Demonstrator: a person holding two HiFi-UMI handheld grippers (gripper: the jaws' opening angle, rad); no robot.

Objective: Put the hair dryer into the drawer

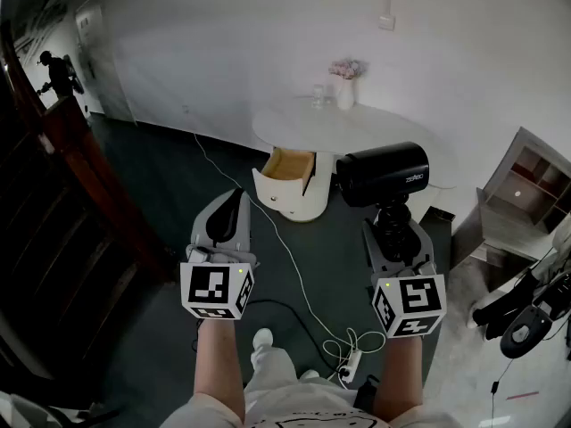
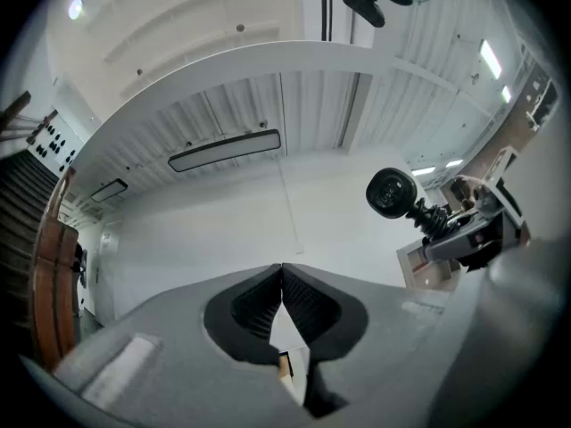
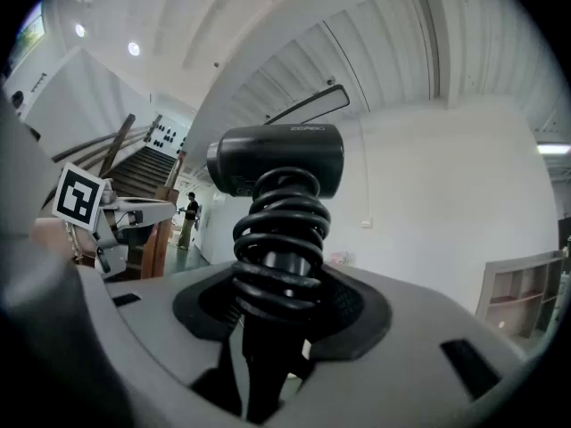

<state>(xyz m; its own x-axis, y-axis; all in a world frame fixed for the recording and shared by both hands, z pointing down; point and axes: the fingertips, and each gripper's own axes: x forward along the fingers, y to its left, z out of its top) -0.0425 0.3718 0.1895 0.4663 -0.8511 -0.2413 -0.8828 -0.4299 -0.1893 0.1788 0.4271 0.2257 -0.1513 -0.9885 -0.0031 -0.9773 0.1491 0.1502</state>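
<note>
A black hair dryer with its cord coiled round the handle stands upright in my right gripper, which is shut on the handle. In the right gripper view the dryer fills the middle, the coiled cord between the jaws. My left gripper is held beside it at the left, shut and with nothing in it; its pads meet at the tips. Ahead on the floor stands a round white table with a cream drawer unit under it, and its drawer is pulled open.
A white cable runs across the dark carpet to a power strip near my feet. A wooden stair rail is at the left, a shelf unit at the right. A vase of flowers stands on the table. A person stands far left.
</note>
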